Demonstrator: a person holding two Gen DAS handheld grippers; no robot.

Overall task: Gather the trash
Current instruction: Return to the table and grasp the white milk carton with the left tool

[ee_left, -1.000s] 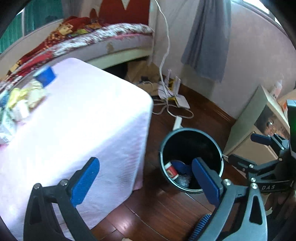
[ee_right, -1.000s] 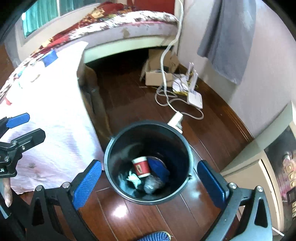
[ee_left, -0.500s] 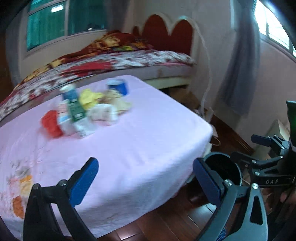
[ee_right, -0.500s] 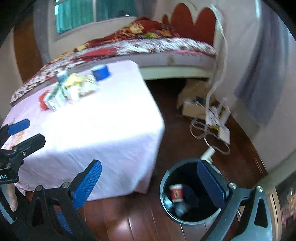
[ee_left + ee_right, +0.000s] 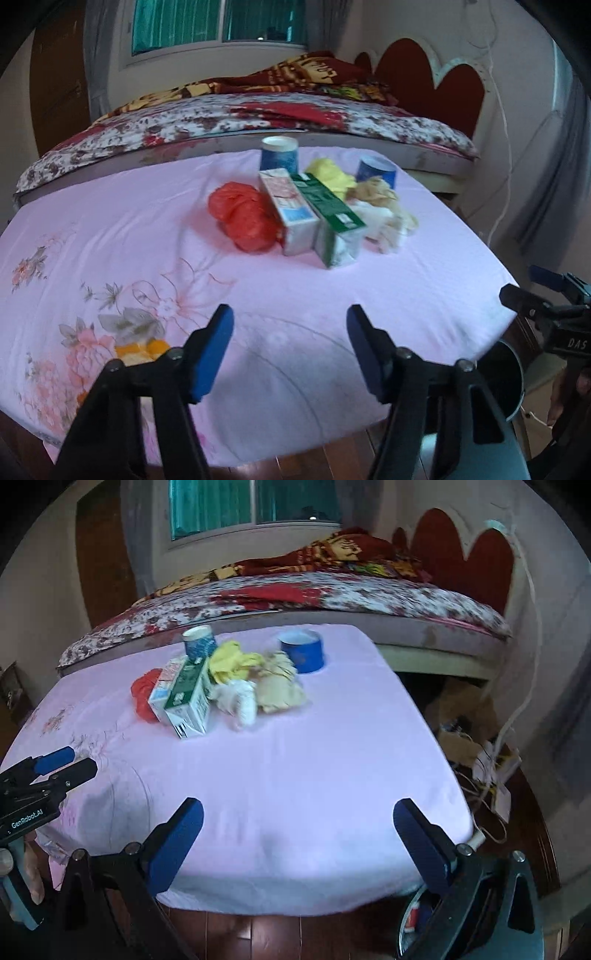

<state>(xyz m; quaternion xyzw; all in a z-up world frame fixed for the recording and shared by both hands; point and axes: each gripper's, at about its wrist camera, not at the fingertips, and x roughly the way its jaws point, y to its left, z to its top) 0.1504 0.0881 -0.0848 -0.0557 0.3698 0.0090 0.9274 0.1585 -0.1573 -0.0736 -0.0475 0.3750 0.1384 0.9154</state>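
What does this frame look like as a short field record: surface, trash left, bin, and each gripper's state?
surface: table under pink floral cloth
trash on table: red bag, two cartons, yellow wrapper, crumpled paper, two blue cups
bin: black bin on floor at the table's right corner
left gripper: open, empty
right gripper: open, empty

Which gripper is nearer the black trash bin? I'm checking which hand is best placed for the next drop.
Right, as far as the views show. The right gripper hangs almost over the black trash bin; the left gripper faces the table, bin off to its right.
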